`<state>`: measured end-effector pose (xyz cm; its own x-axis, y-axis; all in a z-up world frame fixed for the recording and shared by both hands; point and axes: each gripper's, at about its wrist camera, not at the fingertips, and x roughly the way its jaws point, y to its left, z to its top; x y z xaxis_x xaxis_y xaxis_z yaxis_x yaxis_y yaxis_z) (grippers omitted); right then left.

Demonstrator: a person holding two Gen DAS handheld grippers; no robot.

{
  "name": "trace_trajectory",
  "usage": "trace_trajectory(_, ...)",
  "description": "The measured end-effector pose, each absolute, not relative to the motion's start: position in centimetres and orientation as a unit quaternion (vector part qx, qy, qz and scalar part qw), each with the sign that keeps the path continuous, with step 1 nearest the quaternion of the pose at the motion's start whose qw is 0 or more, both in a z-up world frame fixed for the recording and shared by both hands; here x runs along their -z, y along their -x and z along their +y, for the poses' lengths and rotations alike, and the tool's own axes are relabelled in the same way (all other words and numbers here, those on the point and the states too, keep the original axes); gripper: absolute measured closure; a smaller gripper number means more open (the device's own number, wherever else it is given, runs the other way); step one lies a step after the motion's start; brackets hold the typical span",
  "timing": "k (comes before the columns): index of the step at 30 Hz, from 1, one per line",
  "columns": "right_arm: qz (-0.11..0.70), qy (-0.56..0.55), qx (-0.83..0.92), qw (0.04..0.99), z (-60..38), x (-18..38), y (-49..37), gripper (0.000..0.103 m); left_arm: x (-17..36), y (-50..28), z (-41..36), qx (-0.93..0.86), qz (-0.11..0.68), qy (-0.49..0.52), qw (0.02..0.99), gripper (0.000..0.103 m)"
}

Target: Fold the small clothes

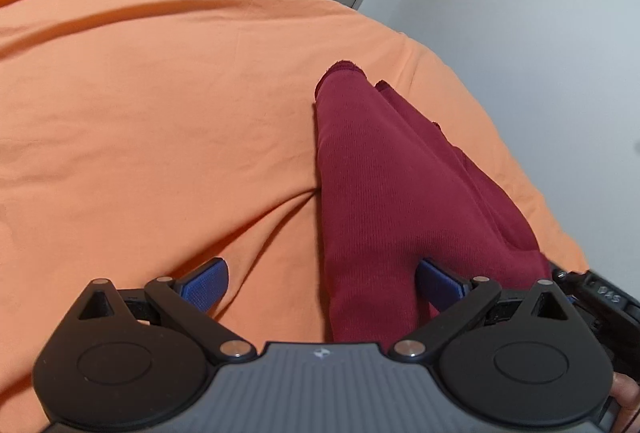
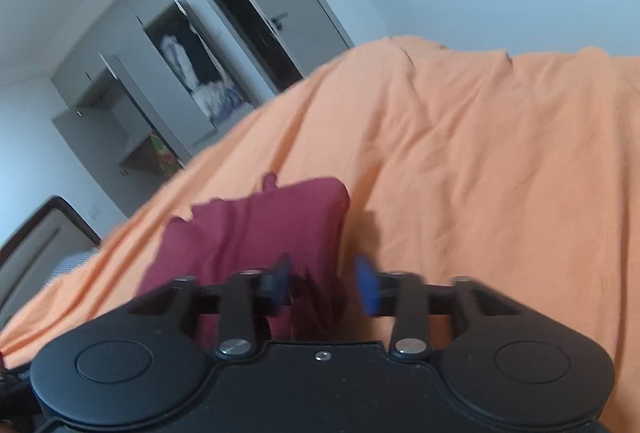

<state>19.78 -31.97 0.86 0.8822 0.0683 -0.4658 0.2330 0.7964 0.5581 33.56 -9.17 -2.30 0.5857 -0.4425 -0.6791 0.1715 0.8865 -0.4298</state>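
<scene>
The left gripper [image 1: 322, 283] is spread wide, the dark red garment [image 1: 376, 193] between its pads but ungripped; the right gripper [image 2: 324, 285] is partly open around the garment's near edge, not clamped. Half-folded on the orange sheet [image 1: 160, 93], it probably needs pinching before another fold, away from the wardrobe [image 2: 192, 73] beyond

Soft even daylight, fisheye-bent edges, motion blur in right wrist view

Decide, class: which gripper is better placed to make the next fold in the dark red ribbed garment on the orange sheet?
Probably the right gripper: its narrowed jaws bracket the dark red ribbed garment. The left gripper gapes wide, mostly over orange sheet.
</scene>
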Motion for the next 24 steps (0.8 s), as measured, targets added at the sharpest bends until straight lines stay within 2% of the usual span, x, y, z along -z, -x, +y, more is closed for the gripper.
trace_trajectory(1, 0.23, -0.32, 0.038, 0.918, -32.0, -1.2, -19.6, 0.038, 2.4, -33.5, -9.1, 0.175, 0.421, 0.162, 0.875, 0.001)
trace_trajectory(3, 0.219, -0.331, 0.025, 0.918, -32.1, -1.3, -19.0, 0.03, 2.6, -33.5, -8.8, 0.172, 0.423, 0.163, 0.875, 0.001)
trace_trajectory(8, 0.226, -0.38, -0.005, 0.897, -32.3, -0.8, -19.0, 0.03, 2.7, -33.3, -9.0, 0.169, 0.423, 0.153, 0.877, 0.001)
trace_trajectory(9, 0.235, -0.378, -0.003, 0.896, -32.1, -0.6, -19.2, 0.037, 2.7, -33.3, -9.2, 0.167, 0.423, 0.151, 0.877, 0.001)
trace_trajectory(10, 0.247, -0.364, 0.003, 0.898, -31.6, -0.5, -19.3, 0.054, 2.7, -33.2, -9.2, 0.166, 0.424, 0.15, 0.878, 0.001)
trace_trajectory(11, 0.259, -0.345, 0.008, 0.902, -31.1, -0.3, -19.4, 0.06, 2.6, -33.2, -9.2, 0.166, 0.424, 0.149, 0.878, 0.001)
trace_trajectory(13, 0.271, -0.305, 0.017, 0.913, -30.2, -0.1, -19.2, 0.065, 2.7, -33.1, -9.2, 0.166, 0.426, 0.146, 0.877, 0.001)
trace_trajectory(17, 0.284, -0.27, 0.022, 0.92, -29.6, 1.2, -18.5, 0.064, 3.3, -32.9, -9.3, 0.165, 0.429, 0.134, 0.878, 0.001)
trace_trajectory(20, 0.268, -0.279, 0.023, 0.922, -30.1, 0.8, -17.9, 0.049, 3.0, -32.7, -9.1, 0.162, 0.429, 0.128, 0.879, 0.001)
trace_trajectory(22, 0.254, -0.257, 0.03, 0.932, -30.4, 0.0, -17.7, 0.03, 2.4, -32.5, -8.9, 0.162, 0.425, 0.128, 0.881, 0.001)
trace_trajectory(24, 0.243, -0.216, 0.048, 0.944, -30.4, -0.7, -18.1, 0.02, 1.8, -32.5, -8.8, 0.163, 0.415, 0.127, 0.886, 0.001)
